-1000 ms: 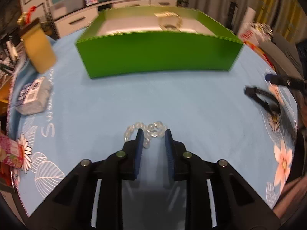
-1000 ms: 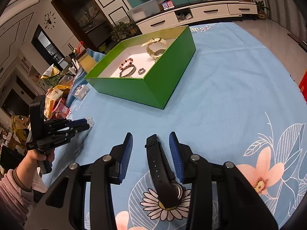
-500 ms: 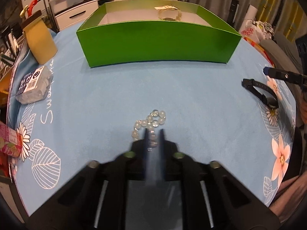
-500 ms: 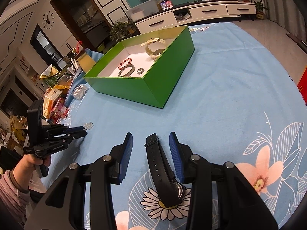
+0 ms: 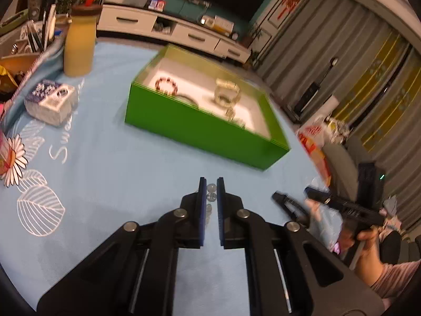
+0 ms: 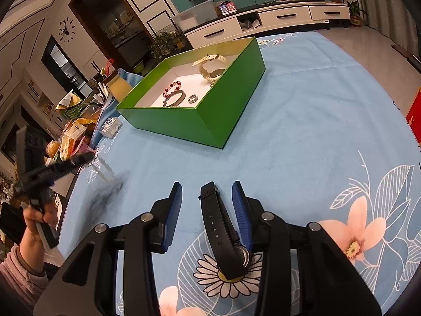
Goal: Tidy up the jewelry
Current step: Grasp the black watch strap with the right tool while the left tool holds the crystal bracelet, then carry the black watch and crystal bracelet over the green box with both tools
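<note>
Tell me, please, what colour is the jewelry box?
Bright green outside, white inside; the jewelry box shows best in the right wrist view.

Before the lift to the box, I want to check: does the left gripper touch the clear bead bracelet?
Touching. In the left wrist view the left gripper is shut on the clear bead bracelet, whose beads sit squeezed between the blue pads.

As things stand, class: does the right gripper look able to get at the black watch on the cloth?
Probably yes. The right gripper is open with the black watch already lying between its fingers on the blue tablecloth, and nothing lies in the way.
</note>
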`<state>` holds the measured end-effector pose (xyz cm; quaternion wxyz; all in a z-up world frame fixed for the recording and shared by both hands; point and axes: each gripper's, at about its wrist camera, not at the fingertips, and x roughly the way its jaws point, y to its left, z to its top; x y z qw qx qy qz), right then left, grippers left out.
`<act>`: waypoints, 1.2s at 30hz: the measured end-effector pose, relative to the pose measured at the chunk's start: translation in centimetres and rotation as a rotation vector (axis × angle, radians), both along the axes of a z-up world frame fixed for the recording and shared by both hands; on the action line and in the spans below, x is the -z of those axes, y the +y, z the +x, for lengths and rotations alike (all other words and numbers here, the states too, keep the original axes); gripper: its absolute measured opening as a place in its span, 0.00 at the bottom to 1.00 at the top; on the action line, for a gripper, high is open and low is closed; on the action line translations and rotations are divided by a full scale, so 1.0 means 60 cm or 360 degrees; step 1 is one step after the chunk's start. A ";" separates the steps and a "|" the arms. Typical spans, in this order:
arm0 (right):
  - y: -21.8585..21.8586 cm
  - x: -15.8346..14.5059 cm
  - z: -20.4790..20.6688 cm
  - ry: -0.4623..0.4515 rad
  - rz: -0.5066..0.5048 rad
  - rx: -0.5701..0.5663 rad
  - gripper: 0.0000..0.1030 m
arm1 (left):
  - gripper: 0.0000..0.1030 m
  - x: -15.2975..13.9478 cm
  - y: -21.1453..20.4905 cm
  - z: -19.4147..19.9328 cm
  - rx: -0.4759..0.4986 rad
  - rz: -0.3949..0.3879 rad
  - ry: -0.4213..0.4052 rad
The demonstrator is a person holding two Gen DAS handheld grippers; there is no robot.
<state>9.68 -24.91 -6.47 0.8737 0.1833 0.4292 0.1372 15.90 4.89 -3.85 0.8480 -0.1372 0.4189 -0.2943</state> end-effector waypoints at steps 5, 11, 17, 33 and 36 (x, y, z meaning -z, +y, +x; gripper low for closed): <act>-0.004 0.003 -0.005 0.0014 0.0007 -0.0009 0.39 | 0.07 -0.018 0.001 -0.006 -0.0026 -0.0077 -0.0010; -0.009 0.009 -0.015 0.0035 0.0000 -0.0021 0.39 | 0.07 -0.014 -0.001 -0.010 -0.0057 -0.0119 0.0014; -0.004 0.020 -0.024 0.0057 -0.0028 -0.0065 0.39 | 0.07 0.001 -0.011 -0.016 -0.0073 -0.0121 0.0066; 0.052 0.022 -0.038 -0.0060 -0.0386 -0.0184 0.16 | 0.07 0.012 -0.013 -0.027 -0.0087 -0.0122 0.0105; 0.046 0.012 -0.037 -0.0085 -0.0330 -0.0170 0.16 | 0.07 0.013 -0.013 -0.028 -0.0093 -0.0112 0.0102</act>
